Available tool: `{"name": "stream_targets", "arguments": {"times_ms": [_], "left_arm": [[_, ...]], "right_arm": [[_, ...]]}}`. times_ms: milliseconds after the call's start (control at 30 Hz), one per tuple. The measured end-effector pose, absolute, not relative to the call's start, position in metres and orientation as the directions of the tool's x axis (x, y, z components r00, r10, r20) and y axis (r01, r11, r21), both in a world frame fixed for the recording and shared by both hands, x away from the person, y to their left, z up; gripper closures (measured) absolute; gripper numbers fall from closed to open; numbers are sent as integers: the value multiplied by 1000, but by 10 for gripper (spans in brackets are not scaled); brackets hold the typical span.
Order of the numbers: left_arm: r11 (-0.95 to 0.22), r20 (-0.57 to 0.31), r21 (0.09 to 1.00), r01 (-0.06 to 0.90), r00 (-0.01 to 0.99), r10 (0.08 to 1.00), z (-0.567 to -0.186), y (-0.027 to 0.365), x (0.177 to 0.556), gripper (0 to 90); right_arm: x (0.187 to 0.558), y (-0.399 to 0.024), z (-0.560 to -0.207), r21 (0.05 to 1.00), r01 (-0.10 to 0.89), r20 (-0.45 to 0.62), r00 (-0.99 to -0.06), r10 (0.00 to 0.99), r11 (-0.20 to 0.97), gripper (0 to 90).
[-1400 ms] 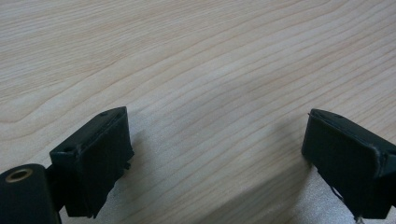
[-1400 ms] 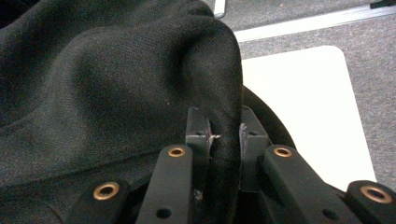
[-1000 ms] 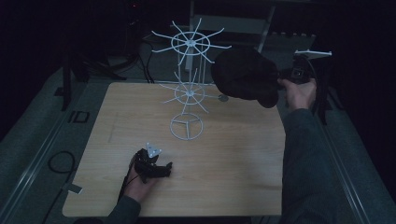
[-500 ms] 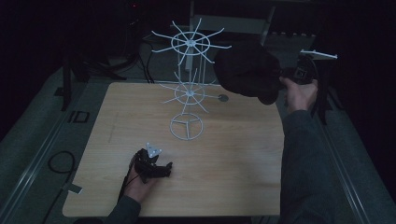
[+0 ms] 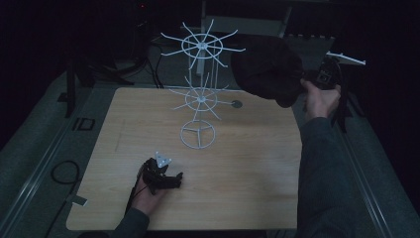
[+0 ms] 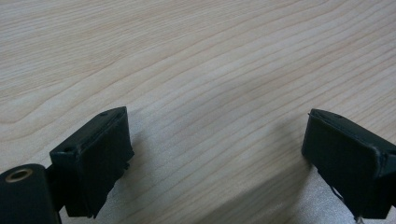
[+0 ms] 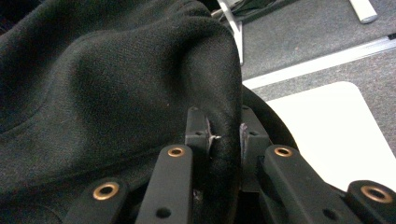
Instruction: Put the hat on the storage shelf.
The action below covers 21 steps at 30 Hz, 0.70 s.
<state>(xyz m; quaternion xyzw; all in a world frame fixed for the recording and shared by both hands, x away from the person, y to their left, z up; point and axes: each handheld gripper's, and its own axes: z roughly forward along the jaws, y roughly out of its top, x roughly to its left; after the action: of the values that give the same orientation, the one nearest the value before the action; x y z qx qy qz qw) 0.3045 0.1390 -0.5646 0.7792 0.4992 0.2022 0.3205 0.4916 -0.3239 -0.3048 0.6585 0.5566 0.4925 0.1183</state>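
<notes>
A black cloth hat point(image 5: 265, 67) hangs in the air over the table's far right corner, close to the upper spoked wheel point(image 5: 200, 47) of a white wire rack. My right gripper point(image 5: 324, 77) is shut on a fold of the hat point(image 7: 116, 84). In the right gripper view that fold sits pinched between my gripper's point(image 7: 224, 126) two jaws. The rack has a lower spoked wheel point(image 5: 200, 99) and a ring base point(image 5: 197, 135) on the wooden table point(image 5: 247, 168). My left gripper point(image 5: 161, 176) rests on the table near the front. Its jaws point(image 6: 215, 154) stand wide apart over bare wood.
A small dark disc point(image 5: 236, 104) lies on the table right of the rack's lower wheel. A cable loop point(image 5: 64, 173) lies on the grey floor at the left. A white bar point(image 5: 346, 58) sticks out behind the right hand.
The hat and my right gripper have risen a little and drifted toward the rack's upper wheel. My left gripper has stayed put.
</notes>
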Motion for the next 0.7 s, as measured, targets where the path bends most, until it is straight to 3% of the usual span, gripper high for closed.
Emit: {"name": "stream_targets", "arguments": {"times_ms": [700], "left_arm": [[-296,-5,702,648,420,908,-565,139,305,86]], "right_arm": [[486,-332,-298,726,573,538,-131,833,-379,787]]}}
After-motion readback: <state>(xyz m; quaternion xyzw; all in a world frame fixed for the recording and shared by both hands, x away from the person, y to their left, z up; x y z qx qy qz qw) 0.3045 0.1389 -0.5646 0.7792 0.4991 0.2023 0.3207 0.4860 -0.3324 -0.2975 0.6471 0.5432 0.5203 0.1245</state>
